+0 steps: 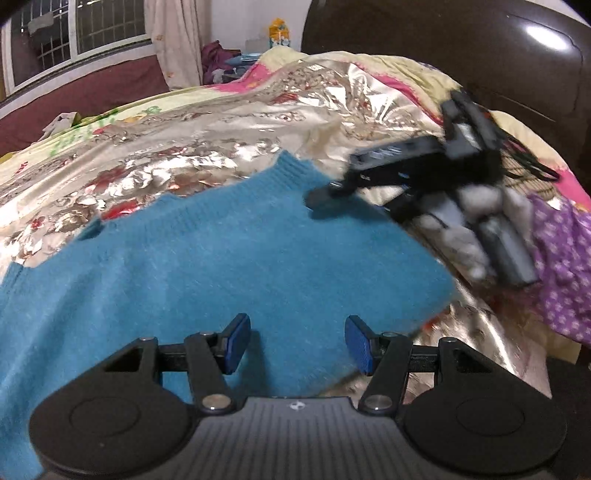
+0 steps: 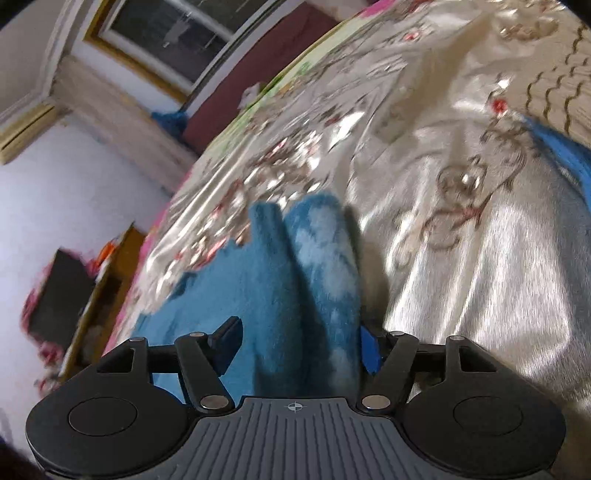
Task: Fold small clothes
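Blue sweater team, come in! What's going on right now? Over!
Left gripper open above blue sweater. Right gripper open, sweater fold between pads. Sweater on shiny bedspread. Nothing blocking.

You have a shiny silver floral bedspread [image 1: 221, 122] spread over the bed, and everything else sits around it. Beyond its far edge there is a barred window [image 1: 74, 33] with a pale curtain [image 1: 173, 40] beside it, and a dark glossy headboard [image 1: 480, 55] rises at its right. A purple dotted cloth [image 1: 561, 273] lies on its right side.
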### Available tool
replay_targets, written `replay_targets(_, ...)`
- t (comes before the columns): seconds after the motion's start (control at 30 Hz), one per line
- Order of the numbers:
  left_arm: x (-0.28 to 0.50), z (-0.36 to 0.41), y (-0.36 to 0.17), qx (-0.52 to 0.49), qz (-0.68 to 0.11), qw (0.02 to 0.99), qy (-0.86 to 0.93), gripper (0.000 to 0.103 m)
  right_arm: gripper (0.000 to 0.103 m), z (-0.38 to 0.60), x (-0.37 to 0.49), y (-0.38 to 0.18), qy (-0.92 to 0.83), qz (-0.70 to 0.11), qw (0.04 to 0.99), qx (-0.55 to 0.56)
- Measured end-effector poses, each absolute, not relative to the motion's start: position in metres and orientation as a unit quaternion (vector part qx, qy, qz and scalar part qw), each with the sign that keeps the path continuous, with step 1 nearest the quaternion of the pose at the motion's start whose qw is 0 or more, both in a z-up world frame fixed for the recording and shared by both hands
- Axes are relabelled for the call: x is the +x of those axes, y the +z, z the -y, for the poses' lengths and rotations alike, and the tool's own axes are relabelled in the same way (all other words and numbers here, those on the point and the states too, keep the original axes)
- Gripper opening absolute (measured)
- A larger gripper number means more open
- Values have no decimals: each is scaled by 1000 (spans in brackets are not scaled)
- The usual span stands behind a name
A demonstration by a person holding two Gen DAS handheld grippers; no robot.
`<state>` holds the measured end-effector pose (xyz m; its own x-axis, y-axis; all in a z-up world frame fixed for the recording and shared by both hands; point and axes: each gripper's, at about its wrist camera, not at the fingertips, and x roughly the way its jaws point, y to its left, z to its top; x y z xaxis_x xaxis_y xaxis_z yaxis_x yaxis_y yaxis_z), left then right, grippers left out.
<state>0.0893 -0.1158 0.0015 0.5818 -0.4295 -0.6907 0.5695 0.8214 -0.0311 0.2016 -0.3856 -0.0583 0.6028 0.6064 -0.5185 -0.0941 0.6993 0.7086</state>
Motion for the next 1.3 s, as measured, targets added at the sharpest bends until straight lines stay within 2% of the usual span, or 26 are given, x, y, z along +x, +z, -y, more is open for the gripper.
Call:
replay_targets(0.27, 104, 114, -9, 76, -371, 883, -279, 61, 65, 380, 215, -66, 212, -396, 823, 347)
replay_targets(0.4, 94, 121, -9, 115, -354, 881, -293, 61, 51, 392, 202, -59, 230, -386, 816, 365)
replay_targets(0.5, 99, 116, -9, 95, -356, 885, -286, 61, 51, 404, 195, -64, 228, -377, 805, 397)
replay_targets(0.73, 114, 89, -7, 73, -354, 904, -228, 61, 54, 385, 203, -68, 217, -407, 812, 359)
replay_targets(0.87, 119, 80, -8, 69, -355, 909, -208, 61, 47, 390, 192, -52, 238, -393, 801, 384)
replay_targets(0.97, 123, 77, -13, 61, -359, 909, -202, 61, 49, 392, 186, -44, 255, -384, 800, 383)
replay_targets(1.1, 121, 81, -15, 69, -357, 909, -204, 61, 49, 380, 199, -60, 200, -422, 815, 343)
replay_targets(1.23, 119, 80, -12, 80, -353, 909, -206, 61, 49, 375, 197, -66, 191, -419, 816, 349)
replay_targets(1.27, 120, 79, -12, 78, -352, 910, -204, 61, 45, 375, 196, -65, 192, -419, 813, 356)
replay_targets(1.3, 121, 78, -11, 75, -351, 911, -201, 61, 36, 377, 193, -64, 194, -418, 808, 367)
